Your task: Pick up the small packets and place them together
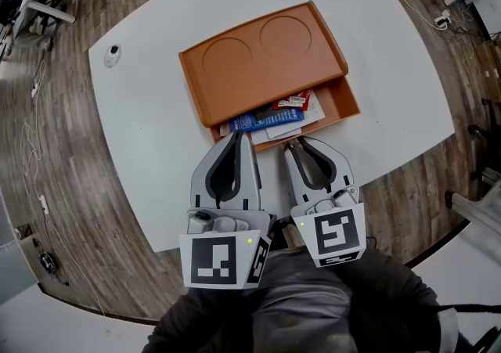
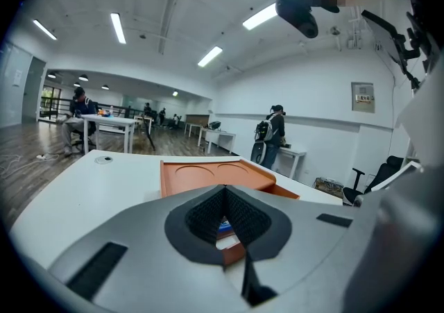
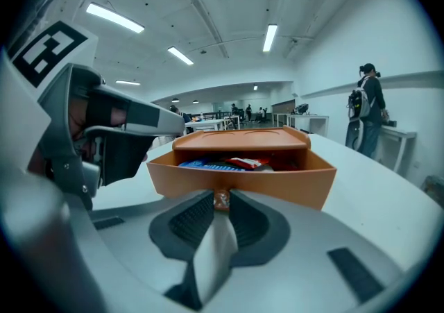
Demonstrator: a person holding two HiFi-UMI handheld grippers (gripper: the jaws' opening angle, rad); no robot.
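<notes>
**White bench [image 1: 149, 101] on a wood floor [image 1: 70, 163]: packets in the open drawer, both tongs at its front**

Wood planks surround the rounded bench; an orange box [image 1: 258, 62] with two round hollows in its lid sits near the bench's middle; its drawer [image 1: 345, 102] stands pulled out toward the person. The small packets [image 1: 275, 115] lie inside the drawer, partly under the lid; a blue packet [image 1: 264, 120] lies at the left, a red packet [image 1: 293, 101] behind it to the right, and white ones beside them. All of them lie just beyond the tips of both tongs, with the drawer's front wall between.

The right tongs [image 1: 298, 142] are clamped on the small knob [image 3: 220, 199] at about the middle of that front wall; the pads pinch it from both sides, so they stand only narrowly apart. The left tongs [image 1: 239, 137] are closed tip to tip with nothing between them; they point at the drawer's front near its left corner, just beside it; whether they touch it cannot be told. The two tongs lie side by side, both tilted slightly downward.
</notes>
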